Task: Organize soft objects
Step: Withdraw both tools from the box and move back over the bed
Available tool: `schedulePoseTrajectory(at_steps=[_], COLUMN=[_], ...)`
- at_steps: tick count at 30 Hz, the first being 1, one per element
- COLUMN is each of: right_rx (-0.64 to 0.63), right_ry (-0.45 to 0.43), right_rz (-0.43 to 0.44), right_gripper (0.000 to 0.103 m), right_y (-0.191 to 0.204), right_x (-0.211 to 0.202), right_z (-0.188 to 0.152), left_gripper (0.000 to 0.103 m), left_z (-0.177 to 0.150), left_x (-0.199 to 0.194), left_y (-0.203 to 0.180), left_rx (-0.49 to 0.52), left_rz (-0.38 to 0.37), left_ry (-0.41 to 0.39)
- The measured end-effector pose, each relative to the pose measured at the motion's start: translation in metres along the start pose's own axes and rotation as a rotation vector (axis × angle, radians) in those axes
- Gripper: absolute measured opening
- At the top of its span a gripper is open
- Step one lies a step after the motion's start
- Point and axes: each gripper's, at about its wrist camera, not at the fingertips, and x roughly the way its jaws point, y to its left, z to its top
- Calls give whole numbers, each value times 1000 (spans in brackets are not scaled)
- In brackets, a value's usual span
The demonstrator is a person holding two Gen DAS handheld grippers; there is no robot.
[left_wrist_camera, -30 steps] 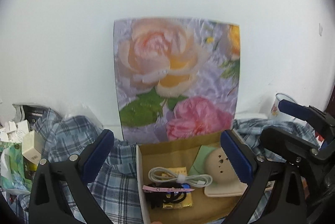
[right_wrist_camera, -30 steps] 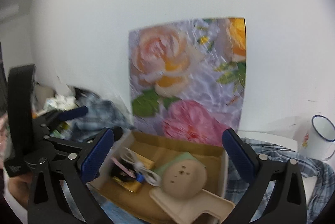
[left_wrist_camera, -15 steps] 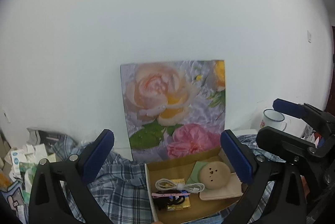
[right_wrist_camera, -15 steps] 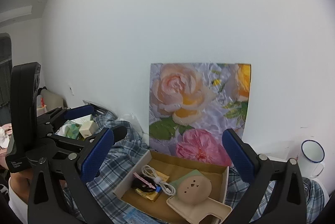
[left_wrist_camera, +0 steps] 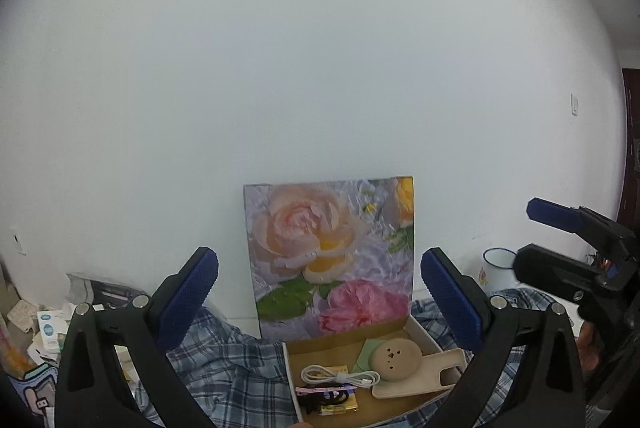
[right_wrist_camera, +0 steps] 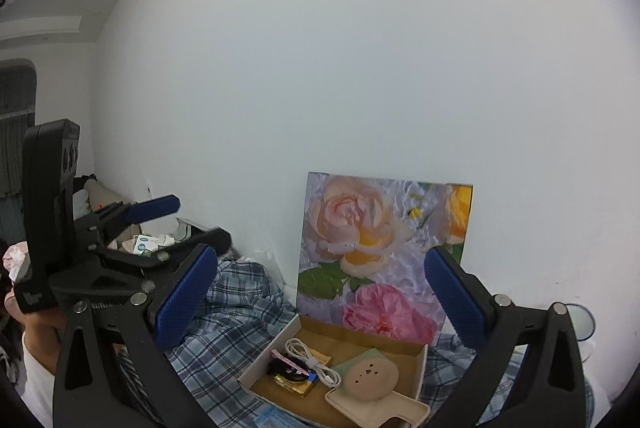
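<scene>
A blue plaid cloth (left_wrist_camera: 224, 368) (right_wrist_camera: 232, 308) lies crumpled around an open cardboard box (left_wrist_camera: 340, 343) (right_wrist_camera: 272, 351). Inside the box are a round beige pad (left_wrist_camera: 396, 360) (right_wrist_camera: 372, 376) on a beige tray (left_wrist_camera: 444, 368) (right_wrist_camera: 380, 410), a white cable (left_wrist_camera: 340, 375) (right_wrist_camera: 316, 360) and small dark items. My left gripper (left_wrist_camera: 318, 300) (right_wrist_camera: 188, 224) hovers open and empty, back from the box. My right gripper (right_wrist_camera: 318, 296) (left_wrist_camera: 540, 244) is also open and empty, level with the left one.
A flower picture (left_wrist_camera: 328, 252) (right_wrist_camera: 380, 252) leans on the white wall behind the box. An enamel mug (left_wrist_camera: 496, 268) (right_wrist_camera: 580, 320) stands at the right. Small packets and cartons (left_wrist_camera: 48, 328) clutter the left. A person's hand (right_wrist_camera: 40, 332) holds the left gripper.
Both grippers have drawn back and up from the box; box, cloth and picture now look smaller and lower, with far more wall showing. Both stay open.
</scene>
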Motion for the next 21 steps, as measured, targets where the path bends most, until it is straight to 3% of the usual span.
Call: schedulePoseTrajectory(at_steps=[9, 16, 21], right_rx=[1, -24, -43], right_ry=[-88, -81, -31], right_rz=[38, 55, 56], right_gripper=[103, 103, 103], right_y=[2, 16, 27], right_x=[-36, -47, -44], right_z=[11, -10, -34], left_gripper=[103, 103, 103], left_z=[-2, -24, -45], left_x=[-33, -41, -38], left_y=[5, -6, -15], left_rx=[15, 28, 34], left_rz=[17, -4, -17], left_ry=[-11, 25, 67])
